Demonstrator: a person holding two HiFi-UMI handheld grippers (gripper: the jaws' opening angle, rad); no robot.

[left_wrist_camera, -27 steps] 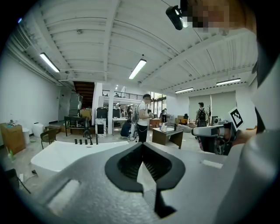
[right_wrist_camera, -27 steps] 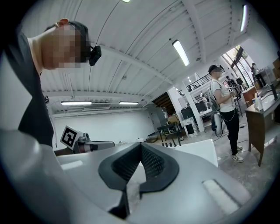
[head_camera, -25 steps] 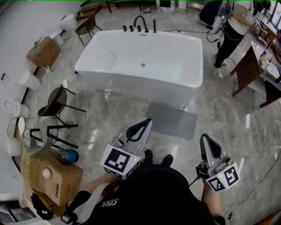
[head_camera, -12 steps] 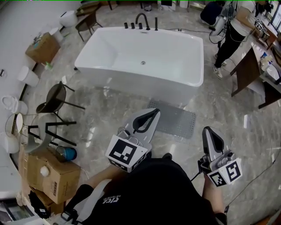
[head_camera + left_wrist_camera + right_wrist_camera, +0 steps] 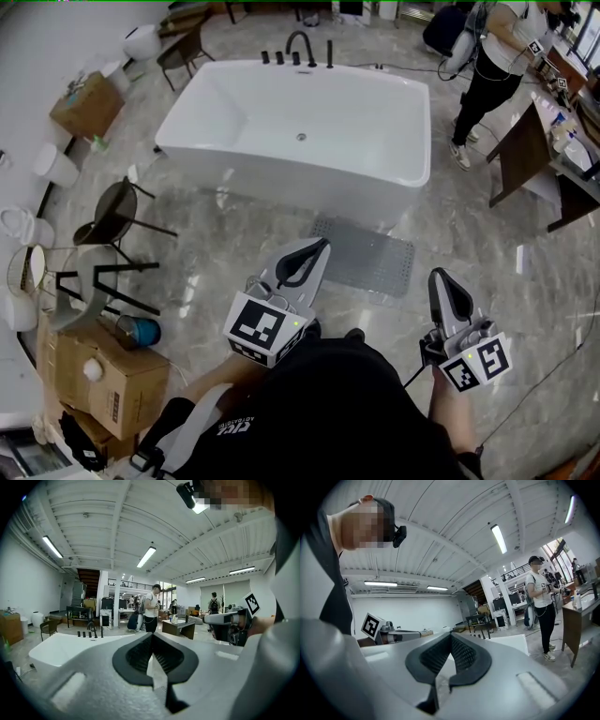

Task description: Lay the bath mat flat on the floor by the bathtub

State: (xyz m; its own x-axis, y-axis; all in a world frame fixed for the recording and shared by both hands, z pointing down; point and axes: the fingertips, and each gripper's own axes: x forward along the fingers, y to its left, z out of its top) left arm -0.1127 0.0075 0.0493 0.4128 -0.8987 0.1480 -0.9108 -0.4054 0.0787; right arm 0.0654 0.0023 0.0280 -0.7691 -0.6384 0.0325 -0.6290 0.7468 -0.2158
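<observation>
Pressed together and empty: left tool [image 5: 320,244] and right tool [image 5: 437,275].
Bath mat [image 5: 370,255] lies beyond them, its edge behind the left tool; only the head view shows it.

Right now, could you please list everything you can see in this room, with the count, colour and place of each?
bathtub: one, white, mid-floor
taps: one set, black, on the tub's far rim
bath mat: one, grey, flat on the floor beside the tub's near side
chairs: two, dark, left of the tub, one near and one far
cardboard boxes: at least two, brown, along the left side
blue container: one, beside the near box
table: one, brown, far right
bystander: one, white top and black trousers, far right
left tool: one, grey, shut, empty
right tool: one, grey, shut, empty
</observation>
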